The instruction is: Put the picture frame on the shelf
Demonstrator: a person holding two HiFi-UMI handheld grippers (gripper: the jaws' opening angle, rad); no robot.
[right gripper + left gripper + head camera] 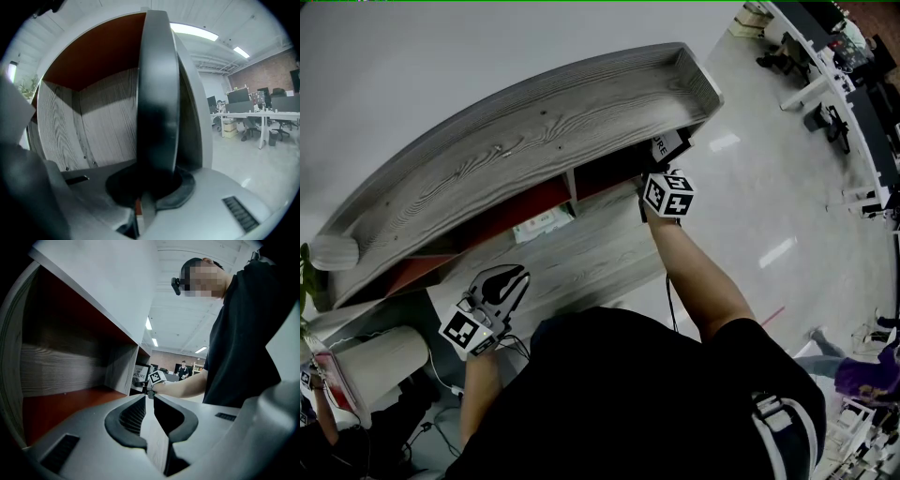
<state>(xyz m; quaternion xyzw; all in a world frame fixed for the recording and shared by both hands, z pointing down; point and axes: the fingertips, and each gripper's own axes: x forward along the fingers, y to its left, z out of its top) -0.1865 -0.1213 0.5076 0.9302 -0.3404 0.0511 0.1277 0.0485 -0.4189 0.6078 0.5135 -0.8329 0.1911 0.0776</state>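
The picture frame (157, 103) stands edge-on in the right tongs (660, 169), clamped tight, at the shelf (534, 141) opening. The left tongs (149, 399) are closed and empty.

You're in an open-plan office: rows of desks (262, 114) with monitors (238, 95) and chairs (280, 92), strip lights (194, 31) overhead, a brick wall (265, 75) behind.
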